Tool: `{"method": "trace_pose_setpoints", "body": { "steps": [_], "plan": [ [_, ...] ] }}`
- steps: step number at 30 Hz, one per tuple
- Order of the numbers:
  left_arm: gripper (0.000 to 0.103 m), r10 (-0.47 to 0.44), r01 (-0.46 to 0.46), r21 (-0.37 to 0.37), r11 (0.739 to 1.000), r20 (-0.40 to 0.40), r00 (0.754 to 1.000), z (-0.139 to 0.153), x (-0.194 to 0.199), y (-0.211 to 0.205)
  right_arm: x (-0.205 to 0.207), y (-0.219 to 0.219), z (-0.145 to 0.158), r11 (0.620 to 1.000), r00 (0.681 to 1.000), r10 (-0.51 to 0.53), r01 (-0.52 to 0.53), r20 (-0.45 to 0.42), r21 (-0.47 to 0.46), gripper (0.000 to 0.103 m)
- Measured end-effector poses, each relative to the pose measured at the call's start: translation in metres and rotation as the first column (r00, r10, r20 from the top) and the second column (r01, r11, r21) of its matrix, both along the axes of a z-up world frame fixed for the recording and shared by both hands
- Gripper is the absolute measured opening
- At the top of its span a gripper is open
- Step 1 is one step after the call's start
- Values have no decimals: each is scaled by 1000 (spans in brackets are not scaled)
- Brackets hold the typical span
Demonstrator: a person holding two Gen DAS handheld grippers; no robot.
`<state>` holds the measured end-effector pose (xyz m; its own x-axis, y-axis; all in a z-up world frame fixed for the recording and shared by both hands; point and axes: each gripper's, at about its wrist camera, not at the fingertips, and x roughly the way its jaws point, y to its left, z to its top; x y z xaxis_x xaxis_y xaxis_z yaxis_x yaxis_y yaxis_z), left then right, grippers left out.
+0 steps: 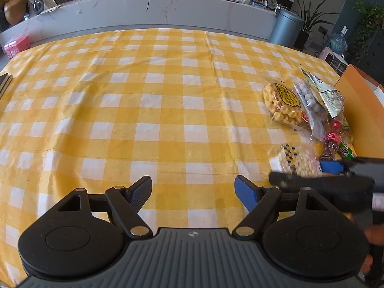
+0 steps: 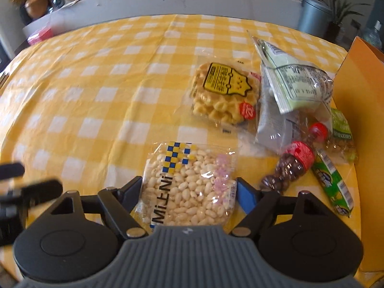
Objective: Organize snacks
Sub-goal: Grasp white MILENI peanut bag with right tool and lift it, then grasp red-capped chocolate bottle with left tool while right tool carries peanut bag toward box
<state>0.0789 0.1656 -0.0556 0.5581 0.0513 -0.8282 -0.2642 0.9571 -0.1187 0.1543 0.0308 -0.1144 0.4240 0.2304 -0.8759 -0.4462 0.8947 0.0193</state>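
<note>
A clear bag of white puffed rice (image 2: 189, 182) lies between the fingers of my right gripper (image 2: 188, 193), whose jaws stand wide around it; it also shows in the left wrist view (image 1: 296, 159). Whether the pads press it I cannot tell. Beyond lie a waffle pack (image 2: 223, 96), a green-white packet (image 2: 295, 86), a small bottle of chocolate balls (image 2: 291, 162) and a green candy stick (image 2: 333, 187). My left gripper (image 1: 193, 192) is open and empty over the yellow checked tablecloth (image 1: 144, 100), left of the snacks. The right gripper shows blurred in the left wrist view (image 1: 321, 182).
An orange box wall (image 2: 360, 110) stands at the right table edge beside the snacks. A grey bin (image 1: 285, 27) and plants stand beyond the table. A pink box (image 1: 16, 45) sits at the far left.
</note>
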Motion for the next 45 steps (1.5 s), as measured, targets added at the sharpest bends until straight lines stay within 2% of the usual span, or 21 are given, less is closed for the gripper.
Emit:
{"method": "trace_pose_setpoints", "body": {
  "steps": [6, 9, 12, 16, 18, 26, 30, 36, 40, 45],
  "plan": [
    [92, -21, 21, 32, 999, -5, 1000, -1, 0, -6, -29, -16, 0, 995, 996, 85, -85, -1, -54, 80],
    [92, -32, 32, 42, 999, -7, 999, -1, 0, -9, -28, -19, -1, 996, 997, 78, -77, 3, -54, 87],
    [92, -36, 37, 48, 998, -10, 999, -2, 0, -9, -22, -21, -3, 997, 998, 67, -67, 2, -38, 87],
    [92, -29, 30, 51, 998, -27, 999, -6, 2, -9, -26, -17, -1, 996, 996, 82, -81, 23, -41, 85],
    [92, -29, 31, 58, 998, -28, 999, -6, 2, -10, -30, -19, 2, 995, 995, 94, -93, 26, -37, 79],
    [92, -42, 45, 94, 995, -30, 999, -5, 1, -19, -29, -18, 4, 993, 993, 116, -116, 18, 1, 78],
    [92, -42, 44, 106, 993, -17, 999, 2, -1, -25, -30, -29, 19, 994, 994, 103, -105, 32, 44, 78],
    [92, -32, 30, 118, 993, 17, 999, 23, 1, -42, -27, -61, 50, 994, 994, 35, -44, 100, 96, 79],
    [92, -49, 40, 107, 993, 82, 995, 48, 1, -62, -30, -91, 70, 992, 988, -23, 3, 151, 128, 79],
    [92, -77, 61, 135, 989, 115, 990, 65, 13, -97, -35, -133, 97, 983, 975, -94, 58, 202, 176, 79]
  ]
}}
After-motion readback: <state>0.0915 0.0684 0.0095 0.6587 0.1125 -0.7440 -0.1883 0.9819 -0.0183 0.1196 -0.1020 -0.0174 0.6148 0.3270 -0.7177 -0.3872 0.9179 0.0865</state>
